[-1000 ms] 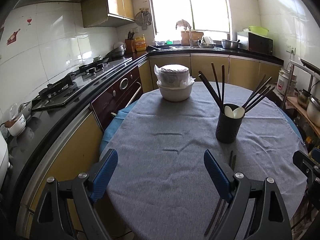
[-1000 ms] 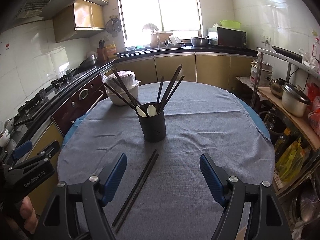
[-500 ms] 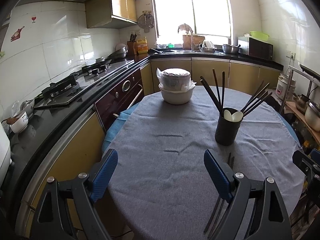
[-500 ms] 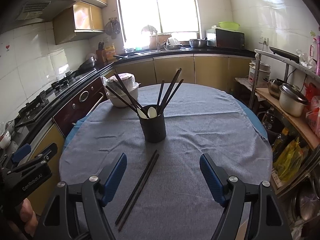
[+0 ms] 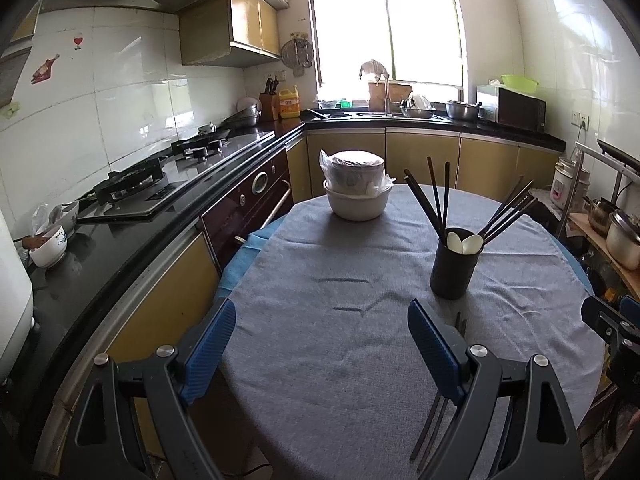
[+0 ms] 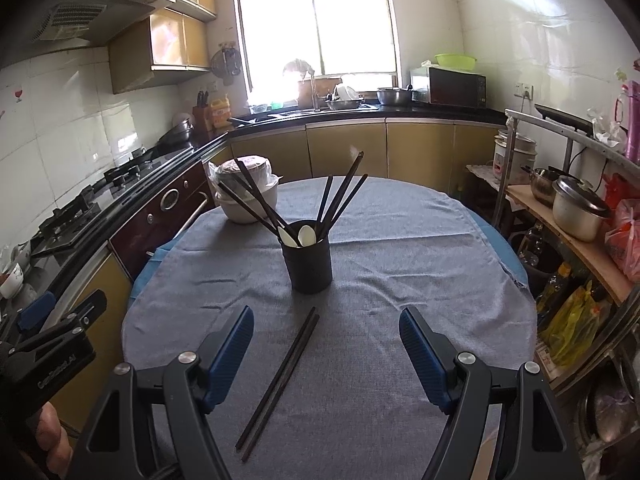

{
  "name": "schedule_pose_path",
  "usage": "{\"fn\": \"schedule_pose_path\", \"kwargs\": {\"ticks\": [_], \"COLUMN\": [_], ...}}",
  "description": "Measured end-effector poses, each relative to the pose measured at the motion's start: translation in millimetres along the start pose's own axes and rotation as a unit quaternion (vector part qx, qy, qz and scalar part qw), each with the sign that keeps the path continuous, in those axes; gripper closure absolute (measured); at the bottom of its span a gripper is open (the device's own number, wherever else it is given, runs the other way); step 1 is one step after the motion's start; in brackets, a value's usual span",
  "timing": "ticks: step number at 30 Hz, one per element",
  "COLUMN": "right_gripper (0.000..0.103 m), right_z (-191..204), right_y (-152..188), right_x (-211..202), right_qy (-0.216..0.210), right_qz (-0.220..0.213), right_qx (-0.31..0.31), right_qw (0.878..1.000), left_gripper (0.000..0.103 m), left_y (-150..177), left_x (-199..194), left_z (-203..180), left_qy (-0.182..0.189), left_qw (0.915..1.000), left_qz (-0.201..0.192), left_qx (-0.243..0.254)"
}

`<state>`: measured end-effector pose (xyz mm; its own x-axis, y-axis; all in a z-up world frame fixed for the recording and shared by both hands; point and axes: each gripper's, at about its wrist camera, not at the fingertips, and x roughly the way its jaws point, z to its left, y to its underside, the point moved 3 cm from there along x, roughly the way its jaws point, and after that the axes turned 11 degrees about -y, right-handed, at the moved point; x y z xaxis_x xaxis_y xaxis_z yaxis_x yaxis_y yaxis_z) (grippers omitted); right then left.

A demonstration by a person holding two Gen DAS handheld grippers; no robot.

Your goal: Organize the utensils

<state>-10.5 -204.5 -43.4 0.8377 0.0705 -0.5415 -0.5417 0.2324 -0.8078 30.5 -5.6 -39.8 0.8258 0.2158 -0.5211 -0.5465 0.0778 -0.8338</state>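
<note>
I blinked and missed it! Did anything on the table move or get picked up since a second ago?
Nothing was picked up or let go. Both cameras drew back a little, so the table looks slightly farther off. The left gripper and right gripper stayed open and empty. The two loose chopsticks still lie on the grey cloth in front of the black holder, and the stacked bowls have not moved.

1. Left gripper (image 6: 56, 344), body seen at the left edge of the right wrist view: white lettering along its side, blurred; it seems to read "GenRobot.AI", not certain.
2. Yellow bottle (image 5: 289, 103) on the far counter (image 5: 256, 136): a label shows, too small to read.
3. Wall stickers (image 5: 45, 69): pictures only, no words.
</note>
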Motion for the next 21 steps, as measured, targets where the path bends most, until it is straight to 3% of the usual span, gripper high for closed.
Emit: {"fn": "schedule_pose_path", "kwargs": {"ticks": [21], "right_gripper": [0.025], "right_z": [6.2], "right_y": [-2.2], "right_x": [-18.1], "right_qy": [-0.009], "right_qz": [-0.014], "right_qx": [0.003], "right_qw": [1.0], "left_gripper": [0.015], "left_y": [1.7], "left_x": [-33.2], "left_z": [9.9], "left_qy": [-0.014], "left_qw": [0.9996], "left_qz": [-0.024], "left_qx": [0.007]}}
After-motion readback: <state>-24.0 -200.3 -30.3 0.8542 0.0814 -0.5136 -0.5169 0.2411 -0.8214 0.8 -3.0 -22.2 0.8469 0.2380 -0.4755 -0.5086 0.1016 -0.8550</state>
